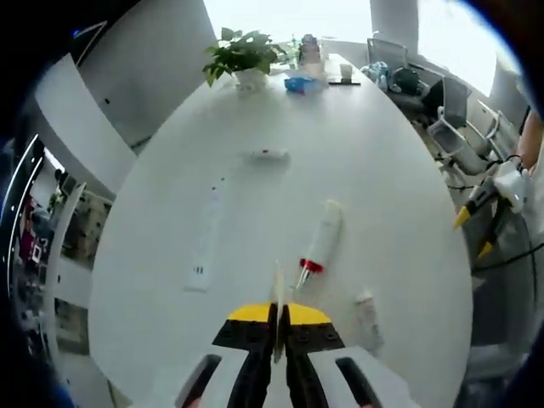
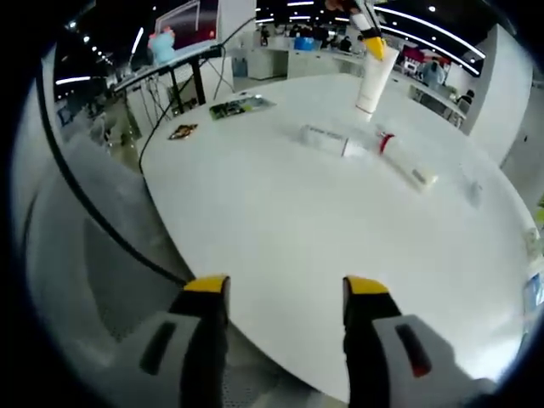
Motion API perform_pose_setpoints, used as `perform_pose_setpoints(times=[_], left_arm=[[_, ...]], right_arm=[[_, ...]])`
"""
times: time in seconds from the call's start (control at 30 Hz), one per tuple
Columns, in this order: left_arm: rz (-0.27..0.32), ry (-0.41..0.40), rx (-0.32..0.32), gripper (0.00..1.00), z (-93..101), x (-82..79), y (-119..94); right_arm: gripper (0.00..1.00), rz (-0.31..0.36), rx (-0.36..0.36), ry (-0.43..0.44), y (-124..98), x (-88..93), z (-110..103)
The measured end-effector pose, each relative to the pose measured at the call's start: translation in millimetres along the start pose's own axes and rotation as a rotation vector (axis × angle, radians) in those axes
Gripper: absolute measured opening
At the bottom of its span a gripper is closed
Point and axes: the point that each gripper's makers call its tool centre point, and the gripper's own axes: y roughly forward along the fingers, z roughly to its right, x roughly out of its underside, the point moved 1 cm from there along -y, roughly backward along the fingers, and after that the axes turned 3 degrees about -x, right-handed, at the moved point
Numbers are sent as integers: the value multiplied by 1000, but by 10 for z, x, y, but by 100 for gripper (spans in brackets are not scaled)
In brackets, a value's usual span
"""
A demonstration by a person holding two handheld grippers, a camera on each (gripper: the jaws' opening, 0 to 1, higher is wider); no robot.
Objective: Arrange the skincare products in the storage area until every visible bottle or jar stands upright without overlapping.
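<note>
- Clenching on a thin pale tube (image 1: 277, 293), the left gripper (image 1: 278, 327) rises from the bottom centre of the left gripper view, its yellow-tipped jaws pressed together on the tube's flat edge.
- In the right gripper view the same tube (image 2: 374, 78) hangs near the top centre, cap end down, pinched under a yellow jaw tip of the left gripper (image 2: 371, 41).
- The right gripper (image 2: 286, 293) stands released at the bottom of its own view, jaws wide apart, just over the near edge of the white table (image 2: 280, 221).
- A white tube with a red cap (image 1: 320, 245) lies on its side at the middle of the left gripper view, just right of the held tube; it lies in the upper right of the right gripper view (image 2: 403, 161).
- A small white bottle (image 1: 367, 314) lies flat at the lower right; it lies left of the red-capped tube in the right gripper view (image 2: 328, 139).
- Another small white tube (image 1: 266, 155) lies above centre.
- A white power strip (image 1: 206, 242) stretches along the left of the table (image 1: 382, 170).
- A potted plant (image 1: 242, 58) stands at the far end, top centre.
- The right gripper (image 1: 476, 223) shows at the right edge of the left gripper view, well apart from the products.
</note>
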Motion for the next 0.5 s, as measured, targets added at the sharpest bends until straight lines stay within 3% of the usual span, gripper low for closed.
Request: perform_pose_setpoints(times=[0.5], left_arm=[[15, -21, -1, 2, -234, -61, 185]], right_arm=[[54, -3, -12, 8, 12, 5, -6]])
